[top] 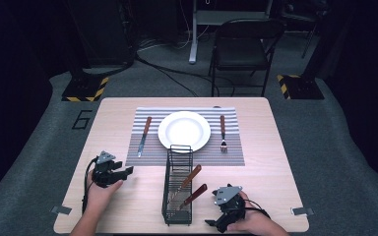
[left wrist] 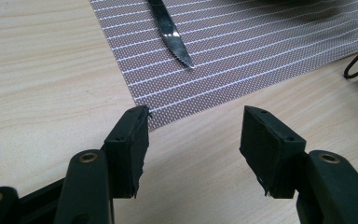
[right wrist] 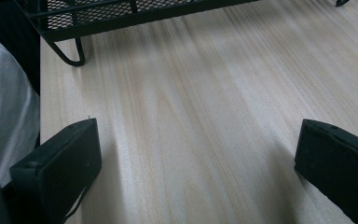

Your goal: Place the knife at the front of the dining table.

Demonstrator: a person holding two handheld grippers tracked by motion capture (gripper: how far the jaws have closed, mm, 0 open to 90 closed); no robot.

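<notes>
A striped placemat point(top: 229, 153) lies at the table's middle with a white plate point(top: 184, 131) on it. A wooden-handled knife point(top: 143, 136) rests left of the plate and a fork point(top: 223, 132) right of it. My left gripper point(top: 127, 171) hovers low over bare wood near the mat's front left corner. In the left gripper view the left gripper point(left wrist: 193, 149) is open with nothing between its jaws, and the knife's blade point(left wrist: 172, 37) lies ahead on the placemat point(left wrist: 242, 51). My right gripper point(top: 214, 223) sits by the front edge; the right gripper point(right wrist: 196, 163) is wide open over bare table.
A black wire basket point(top: 169, 196) stands between my hands, holding two wooden-handled utensils point(top: 191, 179). Its foot and mesh wall point(right wrist: 121, 14) show close ahead of the right gripper. A white garment point(right wrist: 0, 107) borders the table edge. A folding chair point(top: 241, 46) stands beyond the table.
</notes>
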